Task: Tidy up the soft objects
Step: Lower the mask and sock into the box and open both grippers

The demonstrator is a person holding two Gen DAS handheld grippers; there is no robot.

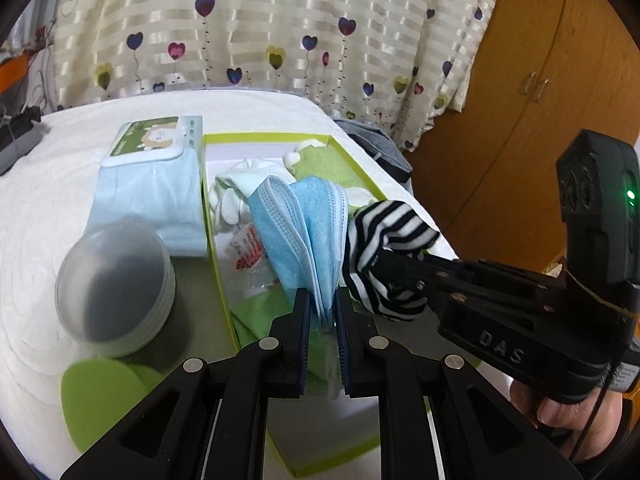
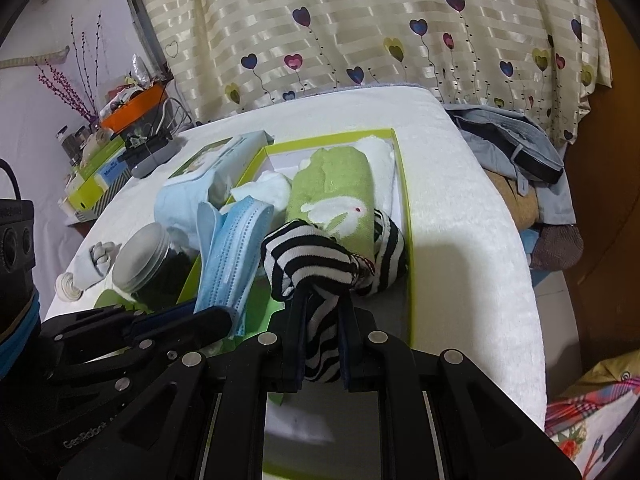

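Two soft items are carried at frame centre over the green-rimmed box [image 1: 224, 280]: blue face masks [image 1: 304, 232] clenched in the left gripper [image 1: 322, 312], a striped sock [image 2: 316, 256] in the right gripper [image 2: 320, 320]. Lowering and release inside the box appear next.

Face masks [image 1: 298, 232] – light blue, stitched edges paler. Sock [image 2: 316, 256] – black and white stripes. Towel [image 2: 334, 196] – lime green with a white rabbit, red dot for its eye. Box [image 2: 404, 200] – lime-green rim, white inside. Gloves [image 1: 240, 188] white. Tissue pack [image 1: 154, 172] – pale blue, green and white label on top. Jar [image 2: 144, 256] – grey metal lid, dark contents. Flat green discs [image 1: 100, 400] by the jar. Table cover [image 2: 472, 220] white. Curtain [image 1: 280, 20] – cream stripes with purple, pink and yellow hearts on thin stems. Cabinet [image 1: 520, 100] brown wood. Both grippers black: left gripper [image 1: 323, 312], right gripper [image 2: 320, 320].
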